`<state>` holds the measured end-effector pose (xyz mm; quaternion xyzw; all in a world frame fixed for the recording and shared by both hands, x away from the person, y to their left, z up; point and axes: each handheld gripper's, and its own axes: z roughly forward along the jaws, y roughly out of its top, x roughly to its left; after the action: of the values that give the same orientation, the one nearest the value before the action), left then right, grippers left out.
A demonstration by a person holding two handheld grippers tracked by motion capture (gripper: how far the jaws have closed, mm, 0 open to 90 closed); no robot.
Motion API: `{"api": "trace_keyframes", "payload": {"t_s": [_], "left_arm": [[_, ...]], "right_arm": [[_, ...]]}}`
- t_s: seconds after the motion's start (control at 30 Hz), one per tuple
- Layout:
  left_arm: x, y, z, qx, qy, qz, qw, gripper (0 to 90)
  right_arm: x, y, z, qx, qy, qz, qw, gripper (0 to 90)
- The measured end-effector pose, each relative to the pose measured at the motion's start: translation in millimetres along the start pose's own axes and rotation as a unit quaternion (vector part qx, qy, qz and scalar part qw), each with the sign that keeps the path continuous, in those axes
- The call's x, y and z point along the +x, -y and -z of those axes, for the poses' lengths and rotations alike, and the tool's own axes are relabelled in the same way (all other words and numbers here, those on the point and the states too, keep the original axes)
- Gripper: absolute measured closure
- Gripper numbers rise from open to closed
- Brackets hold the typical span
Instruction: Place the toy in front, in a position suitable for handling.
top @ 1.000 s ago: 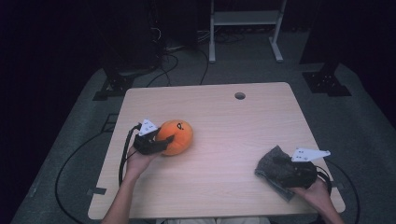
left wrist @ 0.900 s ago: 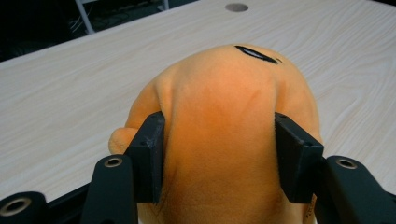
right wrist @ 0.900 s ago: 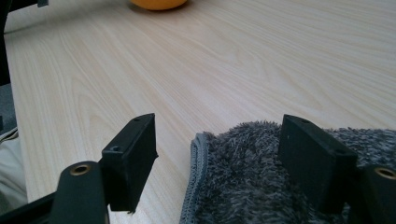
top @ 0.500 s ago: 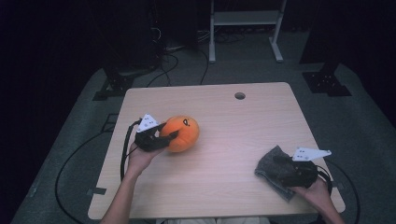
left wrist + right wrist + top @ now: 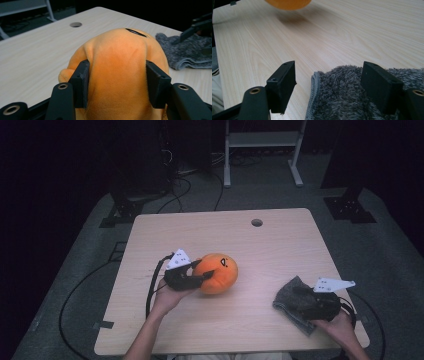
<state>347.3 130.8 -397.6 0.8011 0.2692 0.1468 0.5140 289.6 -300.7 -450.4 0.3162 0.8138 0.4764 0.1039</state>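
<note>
On the near right corner of the bench lies a grey fuzzy cloth, crumpled, its hemmed edge turned toward the middle of the bench. The right tongs rest over it, held by the person's right hand at the bench's front edge. In the right gripper view the jaws stand wide apart: one hangs over the cloth, the other over bare wood just beside the cloth's hem, and neither pad presses on the pile. Whether the tongs touch the cloth from above I cannot tell.

Farther in, left of the middle, the person's left hand holds the left tongs clamped on an orange plush toy. The left gripper view shows both pads sunk into the toy's soft sides, pinching a ridge of plush between them; these jaws have just been closing on it. A dark stitched mark sits on the toy's upper face. In the right gripper view the toy appears at the top edge with a shadow on the wood under it, apart from its underside, so it seems lifted off the bench.

Toy and cloth are well apart. Beyond them, near the far edge, is a round cable hole in the bench. No container stands on the bench.
</note>
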Motion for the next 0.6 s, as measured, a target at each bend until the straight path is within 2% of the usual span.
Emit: {"api": "trace_keyframes", "payload": {"t_s": [0.23, 0.33, 0.6], "left_arm": [[-17.6, 3.6, -9.9, 0.005, 0.019, -0.011, 0.9998, 45.0], [-29.0, 5.1, -16.1, 0.013, 0.027, -0.026, 0.9992, 44.8], [-43.8, 10.8, -29.4, 0.024, 0.041, -0.045, 0.9979, 43.9]], "right_arm": [[-1.1, -0.1, -1.0, 0.003, 0.000, -0.001, 1.0000, 26.8], [-0.8, -0.1, -0.7, 0.003, 0.001, 0.002, 1.0000, 26.9], [-0.5, 0.0, 0.5, 0.001, 0.004, 0.003, 1.0000, 26.9]]}}
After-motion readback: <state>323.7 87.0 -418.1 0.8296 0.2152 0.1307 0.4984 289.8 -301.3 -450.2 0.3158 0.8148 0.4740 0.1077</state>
